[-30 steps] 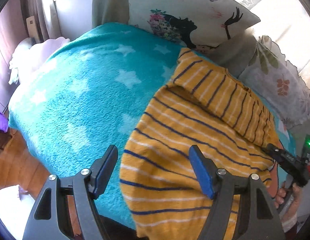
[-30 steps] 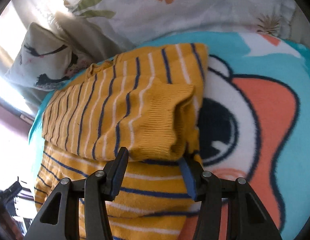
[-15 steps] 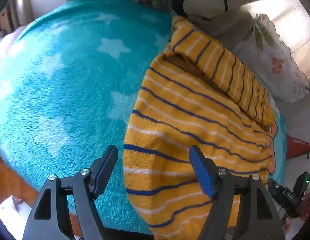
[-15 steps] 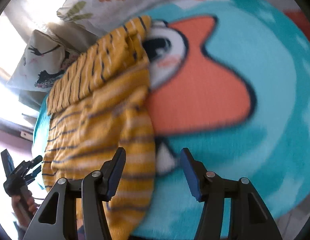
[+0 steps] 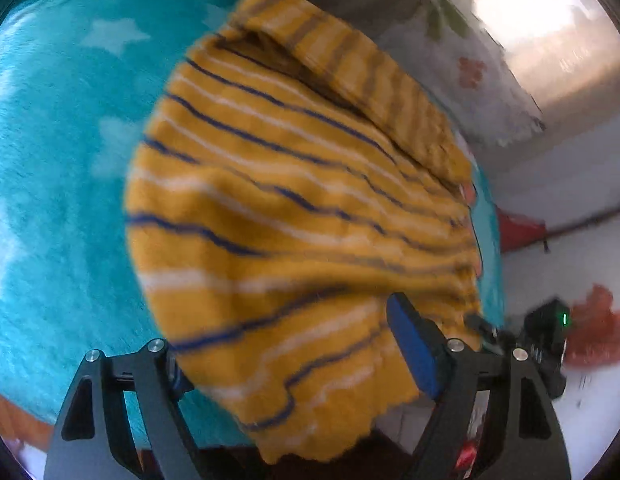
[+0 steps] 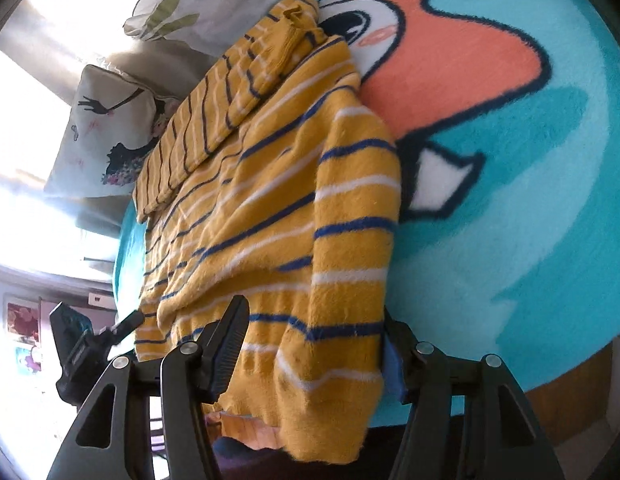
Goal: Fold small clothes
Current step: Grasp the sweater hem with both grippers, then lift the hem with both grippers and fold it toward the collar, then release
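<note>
Folding is partly done: sweater (image 6: 269, 208) sleeves lie tucked at 11 o'clock; hem unfolded. Left tongs (image 5: 293, 364) and right tongs (image 6: 314, 344) spread, opening astride hem.

The yellow knitted sweater with blue and white stripes (image 6: 269, 208) lies on the turquoise fleece blanket with stars and a cartoon figure (image 6: 530, 208), which covers the bed. Its hem hangs over the bed's near edge, between the fingers (image 6: 225, 344) of the right gripper (image 6: 310, 352), whose jaws are opening. A folded sleeve (image 6: 213, 116) lies across the sweater's far end. Beyond it stand a leaf-print pillow (image 6: 213, 4) and a pillow printed with a figure (image 6: 105, 132). The left gripper (image 5: 285, 344), jaws opening, straddles the hem's other corner, blanket left of its fingers (image 5: 410, 344).
</note>
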`<state>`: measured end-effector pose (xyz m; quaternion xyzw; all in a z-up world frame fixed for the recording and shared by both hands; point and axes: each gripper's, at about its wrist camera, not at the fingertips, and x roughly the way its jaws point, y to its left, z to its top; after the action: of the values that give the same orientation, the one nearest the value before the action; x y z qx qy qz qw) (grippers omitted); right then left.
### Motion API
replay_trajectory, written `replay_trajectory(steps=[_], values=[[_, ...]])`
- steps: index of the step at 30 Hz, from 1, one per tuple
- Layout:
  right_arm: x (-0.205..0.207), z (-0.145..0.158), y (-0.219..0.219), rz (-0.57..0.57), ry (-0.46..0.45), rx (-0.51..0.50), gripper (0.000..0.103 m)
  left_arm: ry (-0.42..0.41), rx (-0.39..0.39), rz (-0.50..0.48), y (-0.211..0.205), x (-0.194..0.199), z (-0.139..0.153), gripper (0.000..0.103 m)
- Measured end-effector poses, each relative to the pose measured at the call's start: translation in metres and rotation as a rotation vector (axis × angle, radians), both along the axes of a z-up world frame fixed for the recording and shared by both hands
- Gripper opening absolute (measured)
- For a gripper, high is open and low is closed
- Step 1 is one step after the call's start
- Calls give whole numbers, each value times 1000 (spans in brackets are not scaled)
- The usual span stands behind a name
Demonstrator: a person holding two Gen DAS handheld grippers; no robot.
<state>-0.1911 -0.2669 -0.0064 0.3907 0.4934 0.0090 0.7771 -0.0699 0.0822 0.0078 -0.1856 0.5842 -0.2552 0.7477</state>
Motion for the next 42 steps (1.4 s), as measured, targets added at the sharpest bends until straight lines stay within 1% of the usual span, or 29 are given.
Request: replay_trajectory(steps=[1, 2, 3, 4, 5, 7, 11, 13, 16, 19, 21, 23, 24, 29, 31, 34, 37, 40, 41, 42], values=[[-2, 0, 3, -10, 0, -3, 60, -8, 19, -40, -6, -7, 1, 75], [-4, 1, 6, -28, 5, -18, 40, -9, 39, -84, -12, -12, 2, 60], [-5, 2, 7, -48, 28, -50, 27, 2, 63, -112, -16, -15, 1, 11], [-6, 1, 8, -58, 57, -74, 16, 27, 89, -130, -17, -16, -1, 7], [-7, 0, 6, -66, 71, -68, 14, 36, 97, -114, -13, -17, -1, 7], [-10, -1, 1, -83, 72, -34, 11, 43, 103, -86, -2, -19, 5, 7], [-32, 2, -7, -56, 93, 16, 10, 82, 78, -55, 22, -33, 16, 7], [-49, -1, -10, -41, 120, 26, 9, 114, 79, -44, 27, -44, 14, 7], [-68, -10, -4, -39, 162, 63, 10, 173, 85, -12, 32, -44, 1, 8], [-61, -12, 2, -21, 173, 37, 10, 192, 76, 6, 33, -42, -2, 8], [-49, -9, 7, 12, 179, 6, 10, 181, 77, 1, 32, -43, 1, 8], [-43, -4, 12, 47, 180, -38, 10, 168, 79, -2, 30, -43, 3, 8], [-42, -3, 13, 54, 179, -45, 10, 167, 77, 0, 29, -42, 4, 8], [-44, -7, 6, 29, 182, 0, 11, 174, 49, 30, 45, -41, 2, 9], [-42, -6, 5, 36, 180, -1, 11, 158, 42, 41, 49, -37, 6, 9], [-35, 8, 5, 65, 147, -31, 11, 116, 26, 45, 51, -29, 17, 9], [-19, 26, 5, 79, 92, -51, 11, 94, 1, 32, 48, -11, 26, 9], [13, 40, -1, 72, 43, -67, 11, 60, -9, 18, 37, 21, 34, 9], [28, 43, -3, 68, 25, -69, 11, 35, 2, 22, 32, 35, 35, 10], [41, 44, -5, 65, 12, -76, 12, 17, 16, 32, 28, 47, 35, 14]])
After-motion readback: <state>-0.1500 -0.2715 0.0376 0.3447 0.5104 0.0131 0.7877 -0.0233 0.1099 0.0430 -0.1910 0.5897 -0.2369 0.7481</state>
